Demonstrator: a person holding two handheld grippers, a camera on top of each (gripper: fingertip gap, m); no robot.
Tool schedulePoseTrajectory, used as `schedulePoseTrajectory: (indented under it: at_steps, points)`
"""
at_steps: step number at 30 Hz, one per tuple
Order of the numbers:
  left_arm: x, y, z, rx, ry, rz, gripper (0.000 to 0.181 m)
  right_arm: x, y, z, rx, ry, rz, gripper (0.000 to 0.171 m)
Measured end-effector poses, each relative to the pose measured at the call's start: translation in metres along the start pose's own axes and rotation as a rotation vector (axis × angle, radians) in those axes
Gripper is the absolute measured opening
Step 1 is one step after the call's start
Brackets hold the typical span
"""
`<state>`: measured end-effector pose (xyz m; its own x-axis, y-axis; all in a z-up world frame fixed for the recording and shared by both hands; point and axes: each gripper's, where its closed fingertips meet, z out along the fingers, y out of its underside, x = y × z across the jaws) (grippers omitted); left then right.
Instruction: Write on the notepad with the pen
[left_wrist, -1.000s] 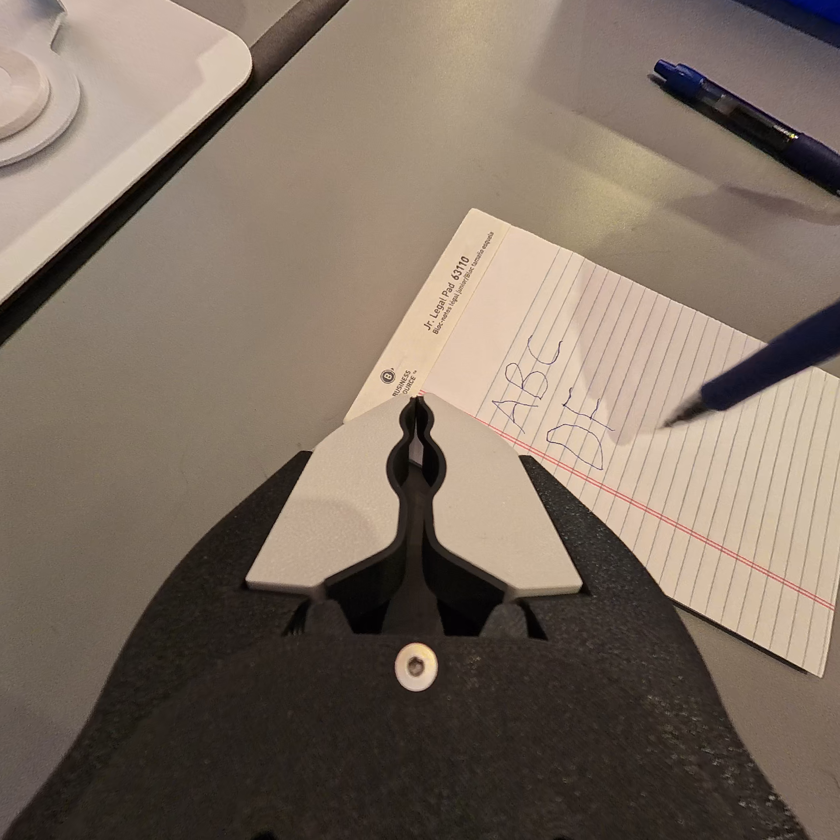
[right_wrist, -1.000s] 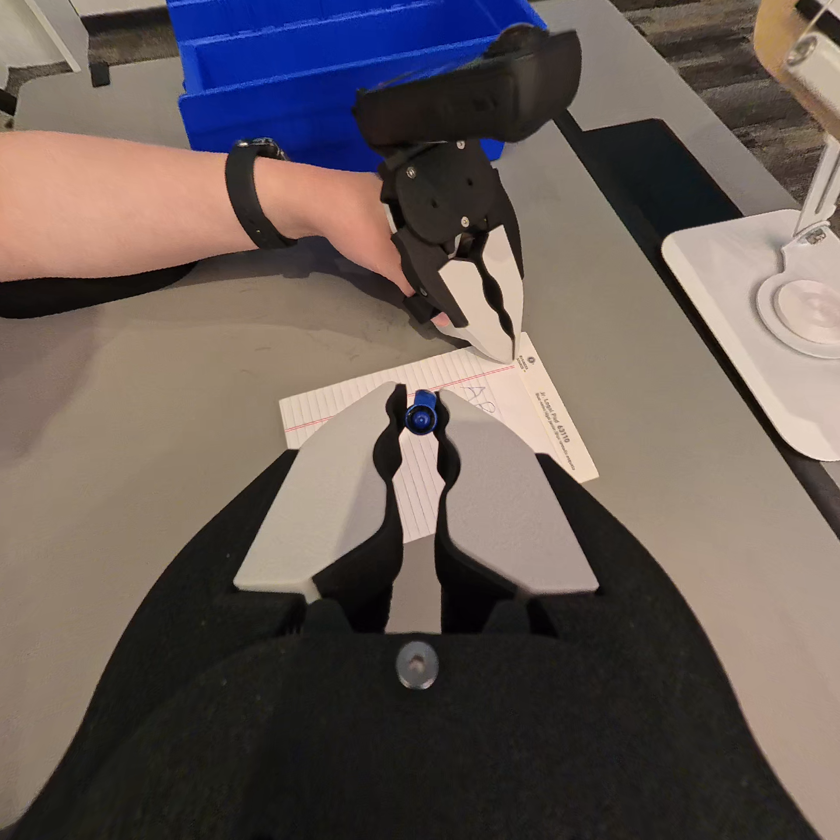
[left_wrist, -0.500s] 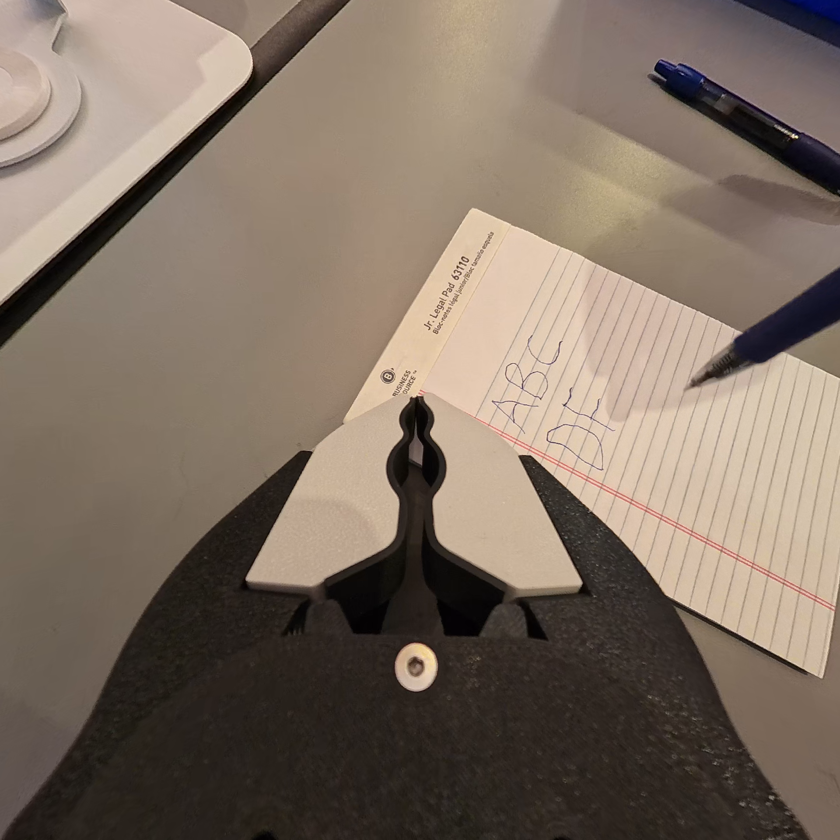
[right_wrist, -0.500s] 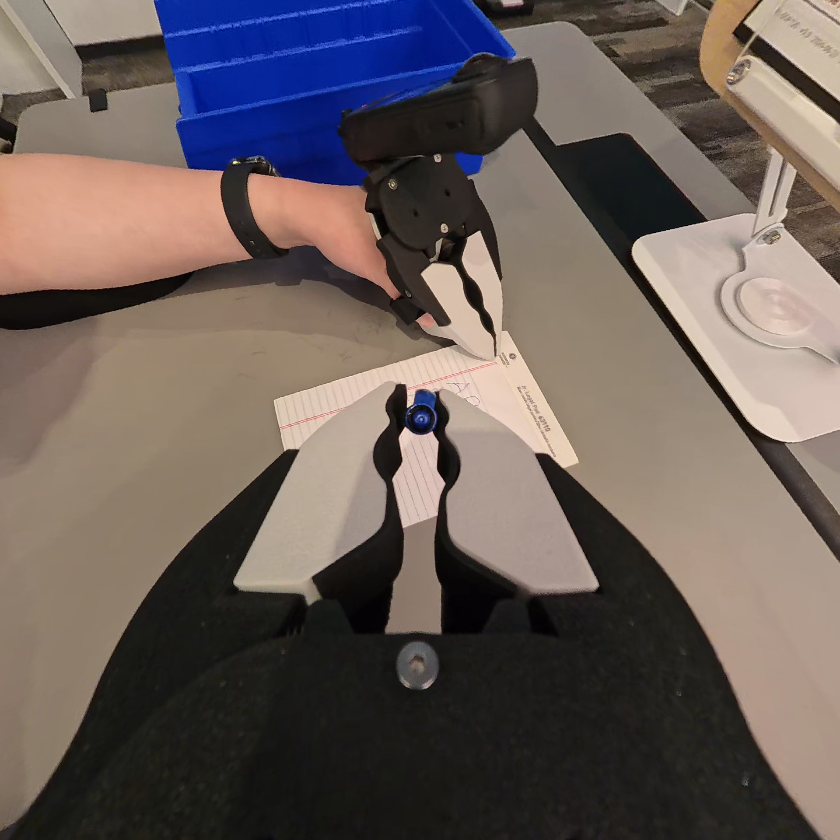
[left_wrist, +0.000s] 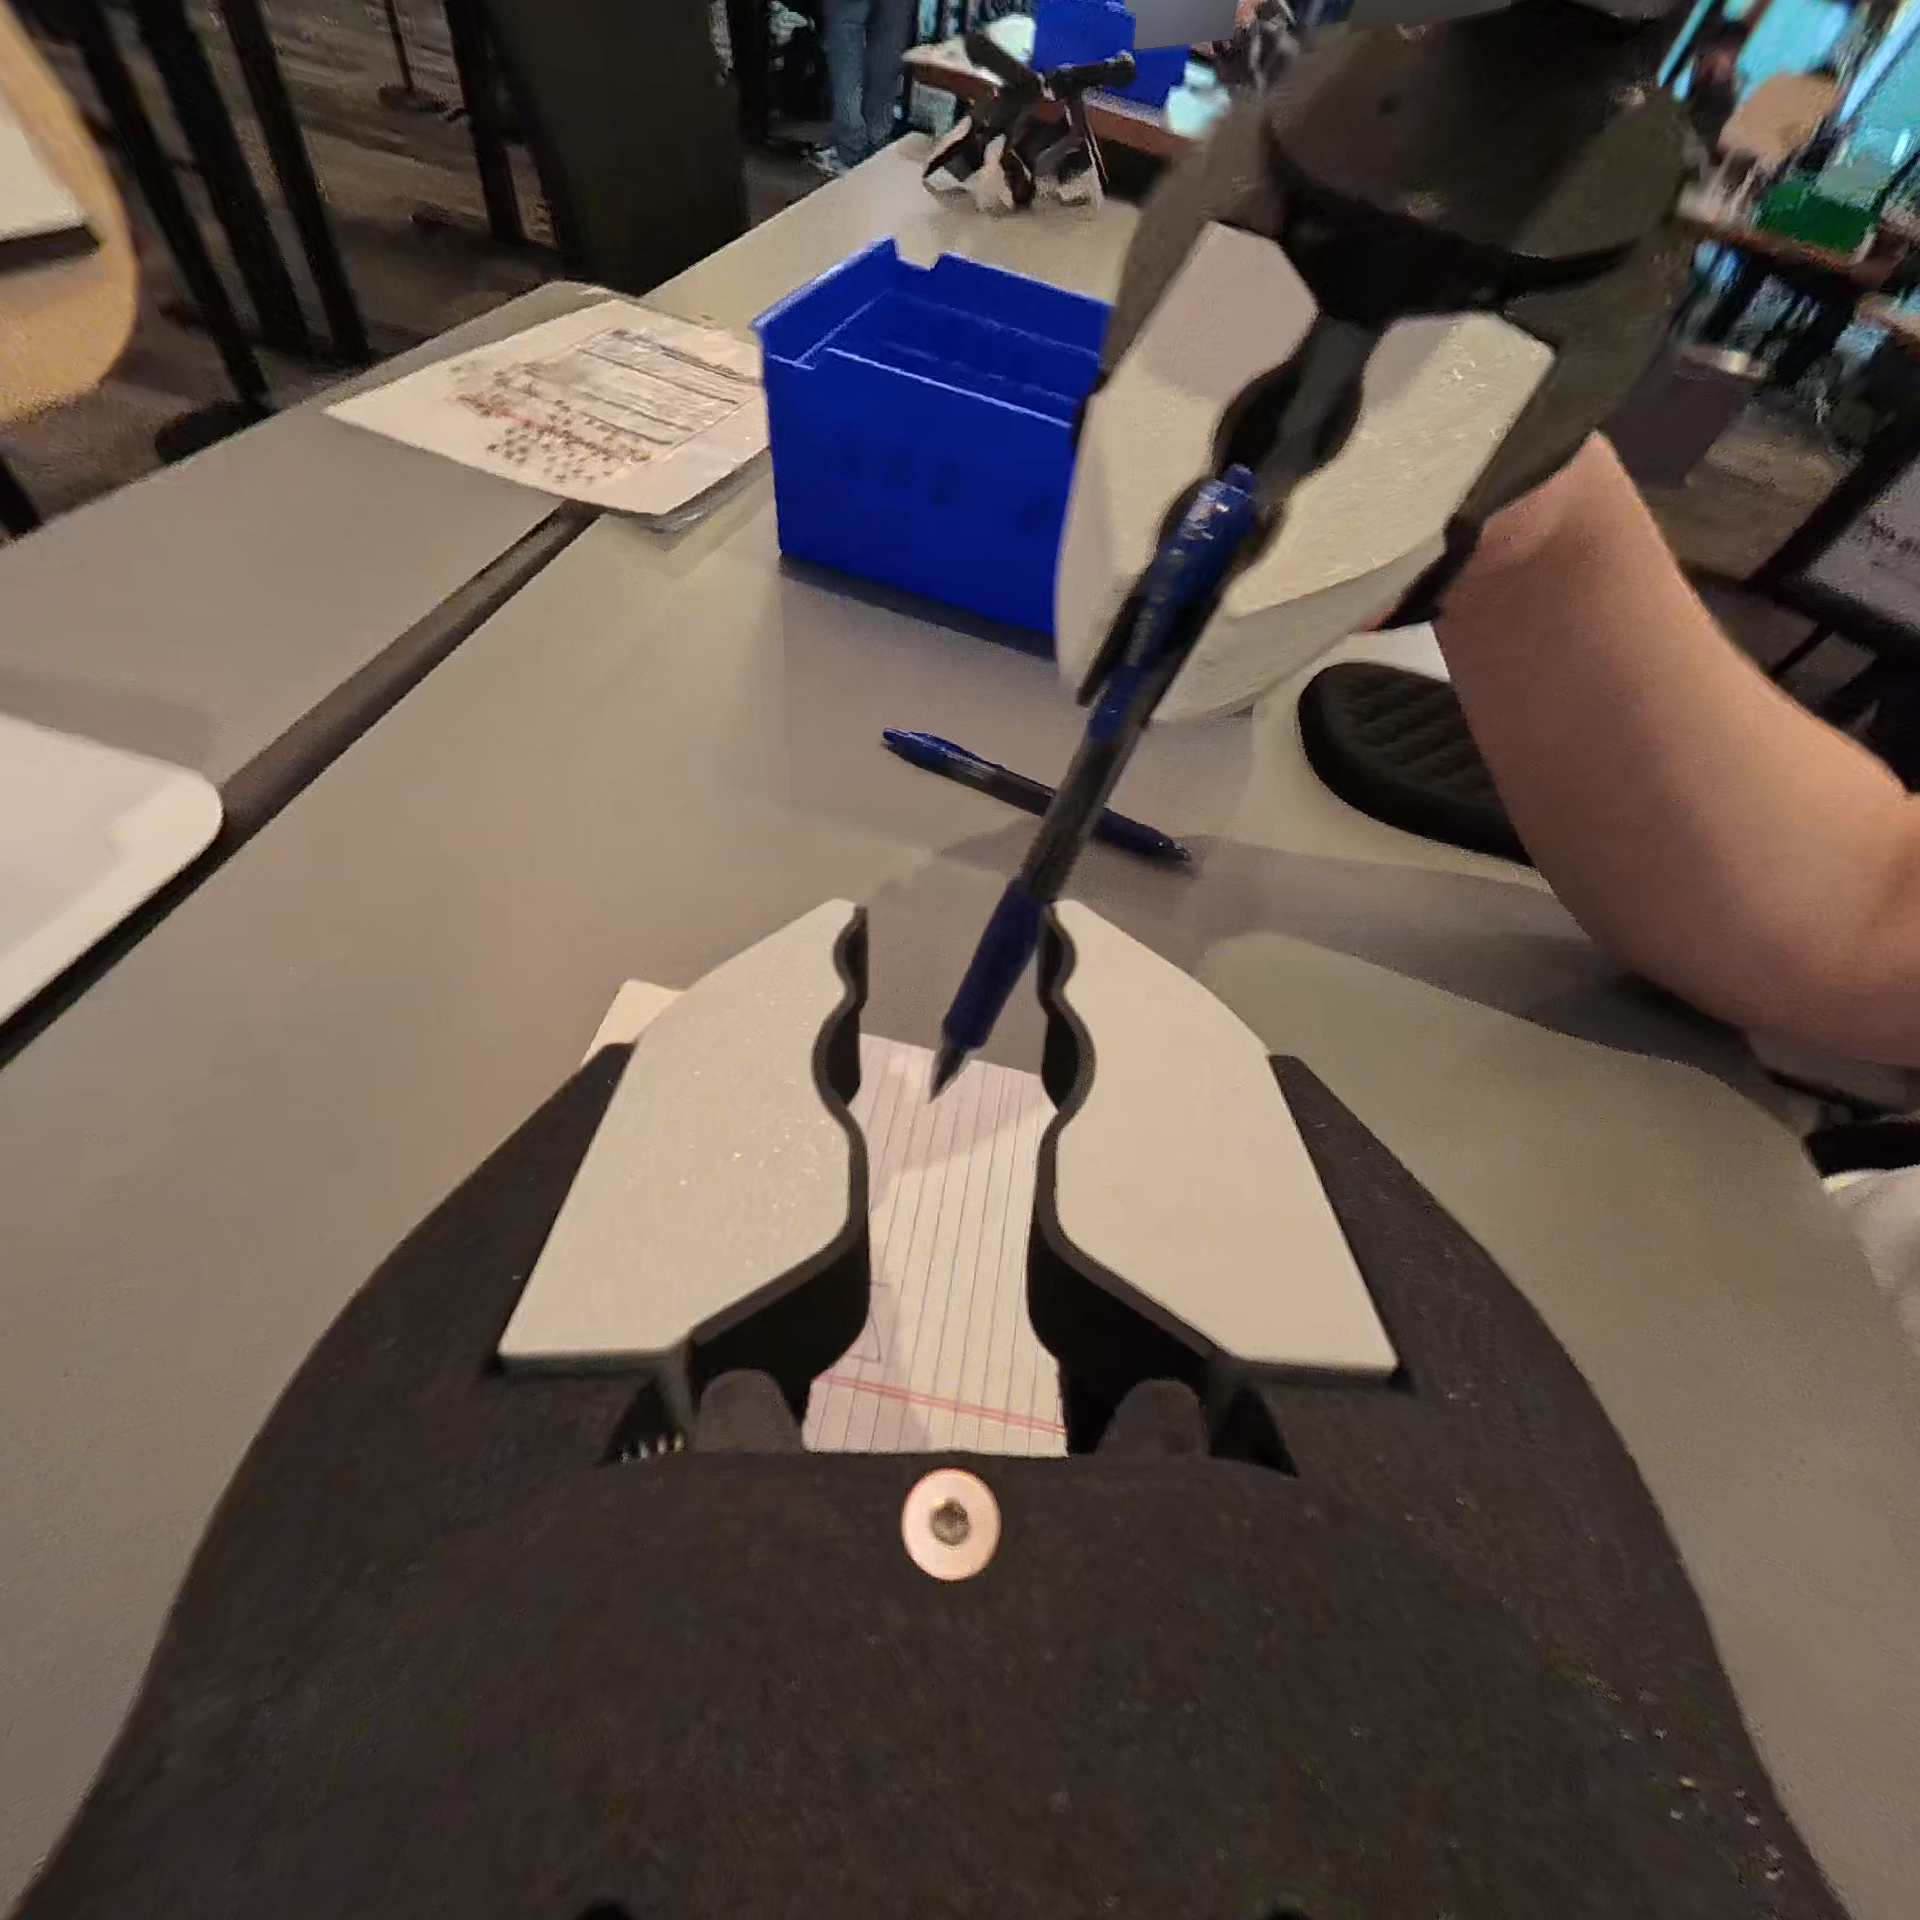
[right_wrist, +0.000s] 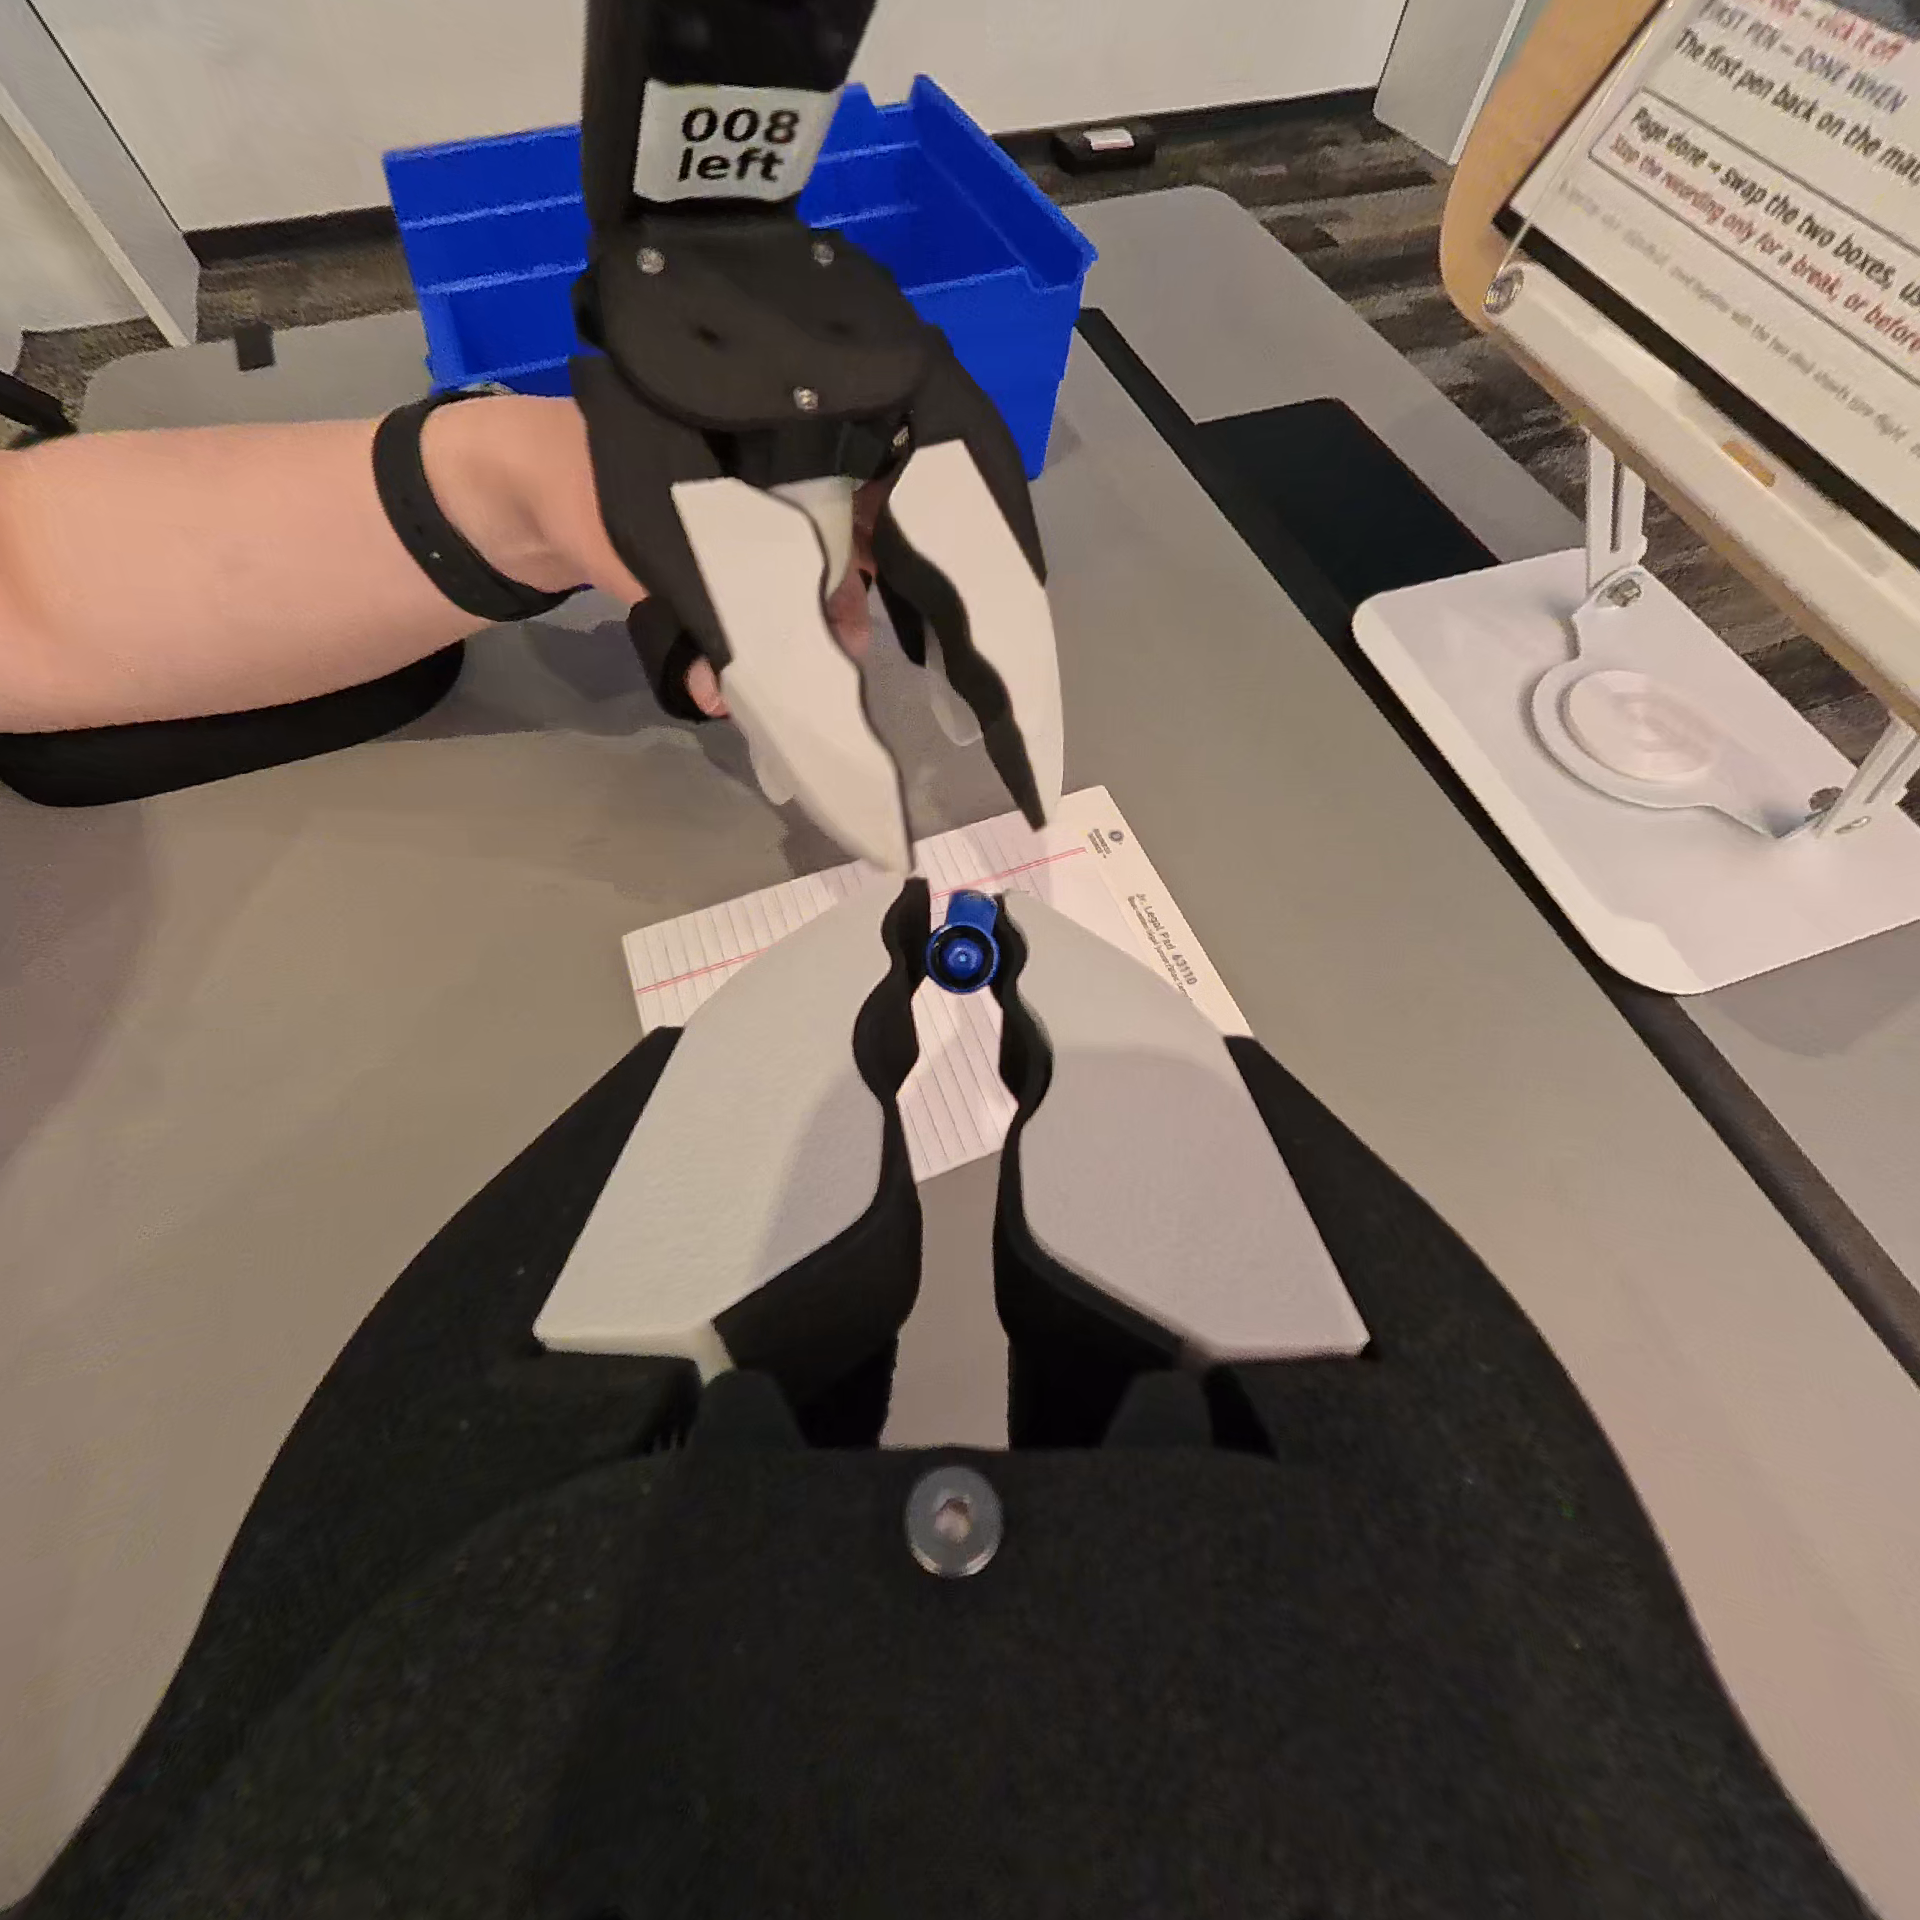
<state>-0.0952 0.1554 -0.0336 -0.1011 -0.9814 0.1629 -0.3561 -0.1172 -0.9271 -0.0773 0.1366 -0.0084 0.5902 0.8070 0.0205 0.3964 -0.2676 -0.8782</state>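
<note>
Right gripper (right_wrist: 961, 914) clamped on the blue pen (right_wrist: 961, 951), which slants down with its tip over the lined notepad (right_wrist: 727, 930); whether the tip touches the paper is unclear. Left gripper (left_wrist: 951, 925) is lifted above the notepad's top end, its fingers spread with nothing between them, facing the right one tip to tip. Second pen (left_wrist: 1023, 790) lies on the grey table (left_wrist: 582, 790) beyond the left gripper, blue bin (left_wrist: 914, 468) farther back.

left hand-held gripper (left_wrist: 951, 914) parted, right hand-held gripper (right_wrist: 961, 899) clamped
</note>
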Motion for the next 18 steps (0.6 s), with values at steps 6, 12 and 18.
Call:
schedulePoseTrajectory:
  at_steps: [6, 12, 18]
  points:
    - [0.032, -0.001, 0.011, -0.056, 0.054, 0.137, 0.046, -0.011, -0.009, -0.003, 0.014, -0.035, -0.026, 0.011]
    - [0.035, 0.01, 0.016, -0.115, 0.055, 0.186, 0.034, -0.023, -0.016, -0.003, 0.037, -0.088, -0.045, 0.011]
    - [0.043, 0.018, 0.018, -0.159, 0.112, 0.207, 0.012, -0.03, -0.019, -0.002, 0.043, -0.117, -0.059, 0.01]
